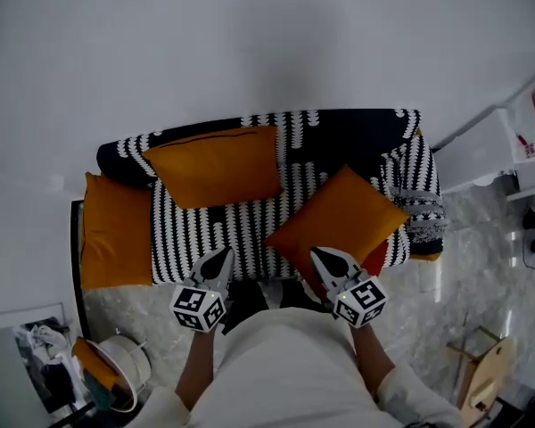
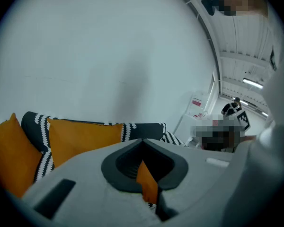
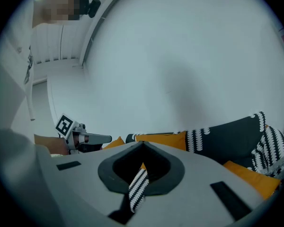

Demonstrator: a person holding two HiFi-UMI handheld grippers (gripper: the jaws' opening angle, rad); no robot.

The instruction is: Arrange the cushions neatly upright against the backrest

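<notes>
Left gripper (image 1: 221, 259): jaws pressed together on nothing. We hold it at the seat's front edge, just left of the flat cushion, probably ready to help prop that cushion up.
Right gripper (image 1: 323, 261): jaws also closed and empty. Its tip sits over the flat cushion's near corner, but we cannot confirm contact.
Flat cushion (image 1: 339, 217): orange, lying on the right half of the seat, turned corner-on like a diamond and apart from the backrest (image 1: 348, 132). We judge this to be the one that most needs standing up.
Back cushion (image 1: 214, 163): orange, leaning upright against the backrest on the left half, so we take it as already placed.
Arm cushion (image 1: 116, 230): orange, at the sofa's left end, resting at the armrest rather than the backrest. It may need shifting.
Sofa (image 1: 241, 226): black-and-white patterned cover, with bare seat showing between the cushions.
Count: we count two grippers, each with one marker cube (image 1: 198, 307), three orange cushions in plain sight, and one sofa.
Unclear: an orange-red sliver (image 1: 375, 259) shows under the flat cushion's right corner, and we cannot identify it.
</notes>
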